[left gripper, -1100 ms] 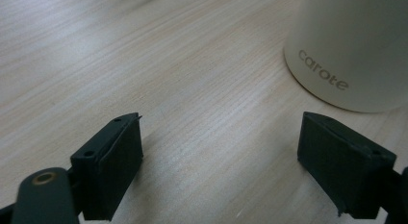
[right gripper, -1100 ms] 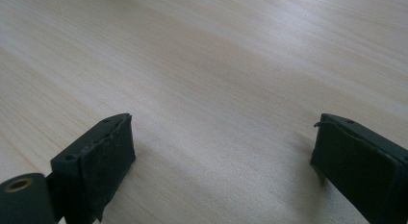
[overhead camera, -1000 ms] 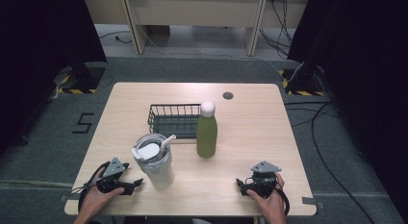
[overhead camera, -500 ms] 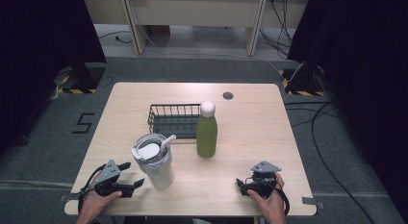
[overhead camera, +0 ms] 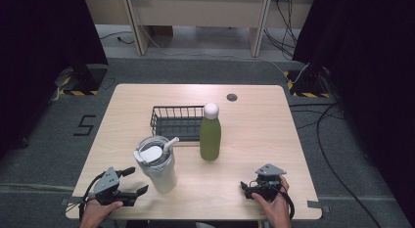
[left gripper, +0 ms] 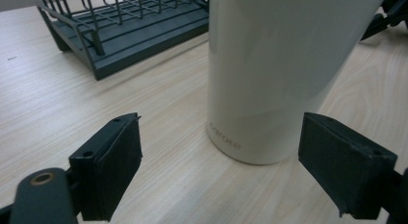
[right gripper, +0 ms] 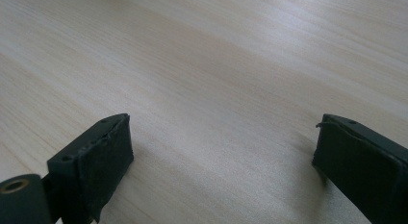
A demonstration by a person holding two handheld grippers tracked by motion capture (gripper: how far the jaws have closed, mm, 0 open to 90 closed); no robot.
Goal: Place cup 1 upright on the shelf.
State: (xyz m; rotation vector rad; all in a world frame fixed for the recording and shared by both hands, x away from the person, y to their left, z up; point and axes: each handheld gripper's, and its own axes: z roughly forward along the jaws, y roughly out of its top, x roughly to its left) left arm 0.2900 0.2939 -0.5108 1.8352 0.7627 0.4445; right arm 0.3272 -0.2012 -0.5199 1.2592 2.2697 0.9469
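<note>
Seen from above, a pale wooden desk (overhead camera: 274,120) carries three things near its middle: a black wire rack (overhead camera: 177,121), a green bottle (overhead camera: 210,138) with a white cap standing upright just beside the rack's right end, and a cream tumbler (overhead camera: 156,164) with a clear lid and a straw, set nearer the person's edge and to the left of the bottle. We see a small dark round grommet (overhead camera: 232,97) in the desk's far side.

At the near left corner, the person's left hand (overhead camera: 94,214) holds the left tool (overhead camera: 135,180), its two black jaws spread wide and aimed toward the tumbler. Along that tool (left gripper: 219,168) in the left gripper view, we find the tumbler's cream wall (left gripper: 284,65) rising between and beyond the parted jaws, apart from both pads, with faint lettering low on its side; the rack (left gripper: 130,27) lies farther back at the upper left.

At the near right, the right hand (overhead camera: 274,206) rests on the desk with the right tool (overhead camera: 244,189), a grey three-cornered plate on top. In the right gripper view, its jaws (right gripper: 221,166) stand wide apart over bare wood grain (right gripper: 216,65), holding nothing.

Dark curtains and grey floor (overhead camera: 58,140) ring the desk, with cables (overhead camera: 337,125) trailing at right.
</note>
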